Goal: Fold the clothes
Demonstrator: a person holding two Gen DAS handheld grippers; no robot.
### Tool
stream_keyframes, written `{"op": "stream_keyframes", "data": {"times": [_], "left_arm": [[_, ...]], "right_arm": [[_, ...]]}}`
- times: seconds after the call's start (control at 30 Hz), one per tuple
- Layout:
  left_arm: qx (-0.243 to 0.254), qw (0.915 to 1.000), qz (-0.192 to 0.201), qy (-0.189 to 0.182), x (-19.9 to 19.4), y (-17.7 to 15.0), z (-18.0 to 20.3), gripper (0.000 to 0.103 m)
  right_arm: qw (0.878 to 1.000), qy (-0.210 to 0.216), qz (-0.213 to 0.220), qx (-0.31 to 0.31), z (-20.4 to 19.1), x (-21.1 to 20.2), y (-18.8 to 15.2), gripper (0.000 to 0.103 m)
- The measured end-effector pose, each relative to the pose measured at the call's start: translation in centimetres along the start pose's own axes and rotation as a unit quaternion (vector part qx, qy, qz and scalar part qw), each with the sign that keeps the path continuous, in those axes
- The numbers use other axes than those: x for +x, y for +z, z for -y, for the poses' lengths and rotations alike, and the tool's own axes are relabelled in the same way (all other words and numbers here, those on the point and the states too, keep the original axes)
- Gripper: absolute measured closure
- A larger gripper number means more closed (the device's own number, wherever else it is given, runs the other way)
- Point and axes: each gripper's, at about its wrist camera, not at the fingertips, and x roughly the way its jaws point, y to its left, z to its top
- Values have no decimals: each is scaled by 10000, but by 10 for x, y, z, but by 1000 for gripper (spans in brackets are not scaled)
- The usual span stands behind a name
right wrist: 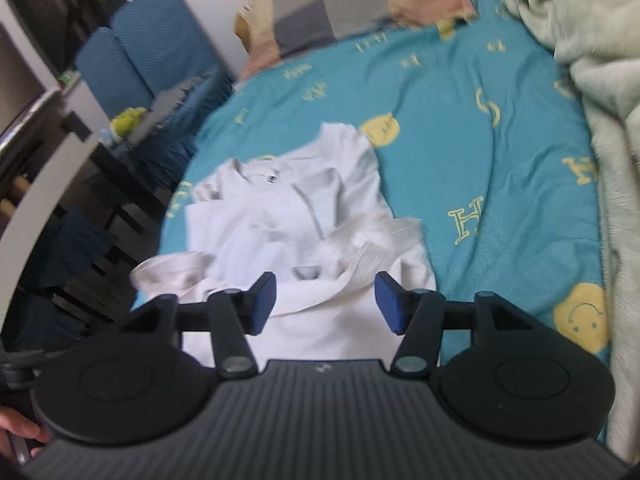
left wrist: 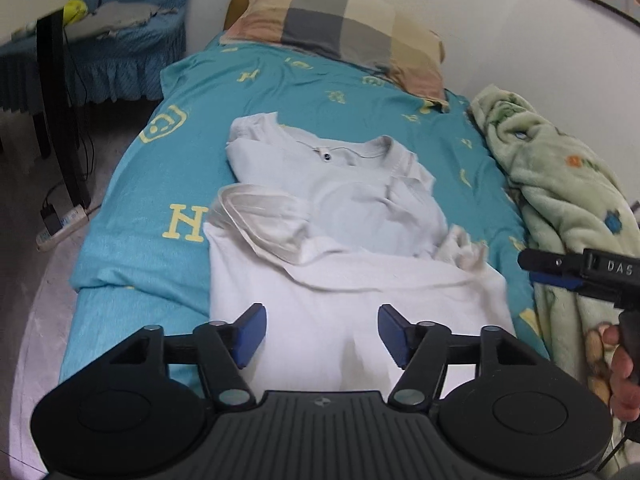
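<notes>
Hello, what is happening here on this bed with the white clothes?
A person is folding clothes on a bed with a teal sheet, holding a gripper in each hand. A white shirt lies partly folded and rumpled in the middle, its sleeves bunched. The left gripper and the right gripper are both open above the shirt's near edge, holding nothing. A pillow and a green blanket lie nearby.

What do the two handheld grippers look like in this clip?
Both match: the left gripper and right gripper have matte black bodies with a ribbed centre plate, two round discs, silver pivot pins and black linkages ending in blue-padded fingers. From the left wrist view, the right one shows white "DAS" lettering.
</notes>
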Motion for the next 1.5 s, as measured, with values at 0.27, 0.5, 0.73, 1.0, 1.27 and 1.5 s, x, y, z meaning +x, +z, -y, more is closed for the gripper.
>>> {"op": "stream_keyframes", "data": {"times": [0.27, 0.5, 0.73, 1.0, 1.27, 1.5], "left_arm": [[394, 9984, 402, -78, -82, -48, 56, 23], [731, 9936, 804, 316, -137, -92, 88, 6], [750, 9911, 921, 603, -149, -128, 90, 0], [638, 9938, 744, 520, -137, -135, 82, 0], [-40, 9989, 220, 420, -105, -137, 54, 5], [-1937, 9784, -499, -513, -51, -148, 0, 9]], "right_arm": [[9987, 94, 353, -347, -22, -69, -45, 39], [9944, 203, 823, -631, -43, -122, -92, 22], [9939, 180, 855, -677, -48, -132, -117, 22], [9975, 208, 587, -340, -41, -119, -120, 22], [9946, 495, -198, 889, -18, -91, -128, 22], [9541, 509, -934, 2800, 27, -53, -149, 21]]}}
